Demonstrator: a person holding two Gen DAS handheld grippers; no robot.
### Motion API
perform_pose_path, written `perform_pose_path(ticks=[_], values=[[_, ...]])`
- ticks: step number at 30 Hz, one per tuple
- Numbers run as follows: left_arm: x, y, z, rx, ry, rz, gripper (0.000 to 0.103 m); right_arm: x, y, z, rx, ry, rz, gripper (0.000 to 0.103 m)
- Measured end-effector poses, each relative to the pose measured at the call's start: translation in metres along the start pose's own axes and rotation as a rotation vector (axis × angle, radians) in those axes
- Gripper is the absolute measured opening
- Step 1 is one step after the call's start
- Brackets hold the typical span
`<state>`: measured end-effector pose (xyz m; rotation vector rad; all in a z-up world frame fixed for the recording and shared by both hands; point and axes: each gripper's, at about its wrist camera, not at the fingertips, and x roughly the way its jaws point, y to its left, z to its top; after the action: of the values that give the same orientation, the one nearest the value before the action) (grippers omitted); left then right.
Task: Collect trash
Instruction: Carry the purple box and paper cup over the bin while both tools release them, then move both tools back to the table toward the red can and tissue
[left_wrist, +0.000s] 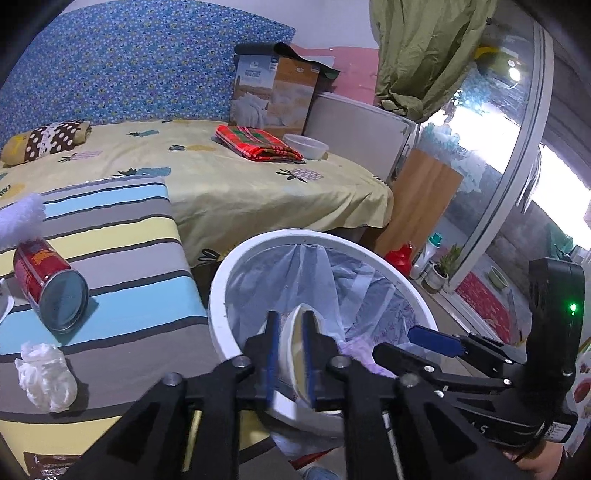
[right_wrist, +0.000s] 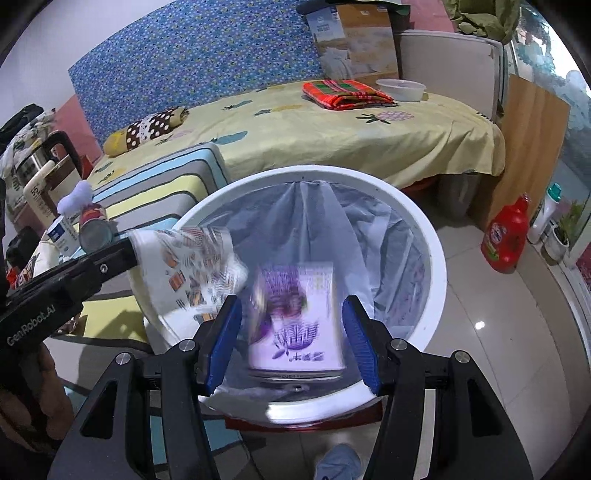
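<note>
Right wrist view looks down into a white bin (right_wrist: 436, 258) lined with a pale plastic bag (right_wrist: 325, 221), standing on the tiled floor beside the bed. The right hand-held gripper (right_wrist: 291, 306) is released, its blue pads well apart, and a purple-printed carton (right_wrist: 299, 321) lies blurred between them over the bin's mouth, touching neither pad. At the left, the left hand-held gripper (left_wrist: 290, 321) reaches over the rim; its pads stand slightly parted on either side of a white printed paper cup (right_wrist: 184, 266), which smears in the picture while the gripper itself is sharp (so it reads as let go, not clenched). On the striped worktop (left_wrist: 122, 258) beside the bin lie a red can (left_wrist: 40, 269) on its side and, nearer the camera, a crumpled white wad (left_wrist: 46, 376).
</note>
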<state>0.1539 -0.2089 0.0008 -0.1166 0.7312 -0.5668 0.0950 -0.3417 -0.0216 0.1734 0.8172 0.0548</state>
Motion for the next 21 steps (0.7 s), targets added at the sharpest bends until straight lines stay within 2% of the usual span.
perform_pose_path(ticks=[3,7,12,21], values=[[-0.003,0.0,0.0,-0.004,-0.007,-0.011,0.027,-0.004,-0.003,0.001,0.011,-0.018,0.001,0.061],[-0.011,0.002,-0.003,-0.002,-0.018,-0.007,0.027,-0.011,-0.003,0.001,0.024,-0.036,0.013,0.062],[-0.031,0.006,-0.008,0.015,-0.046,0.05,0.027,-0.018,0.006,0.002,0.022,-0.05,0.064,0.061],[-0.081,0.029,-0.023,0.003,-0.083,0.129,0.027,-0.03,0.039,-0.002,-0.071,-0.081,0.152,0.061]])
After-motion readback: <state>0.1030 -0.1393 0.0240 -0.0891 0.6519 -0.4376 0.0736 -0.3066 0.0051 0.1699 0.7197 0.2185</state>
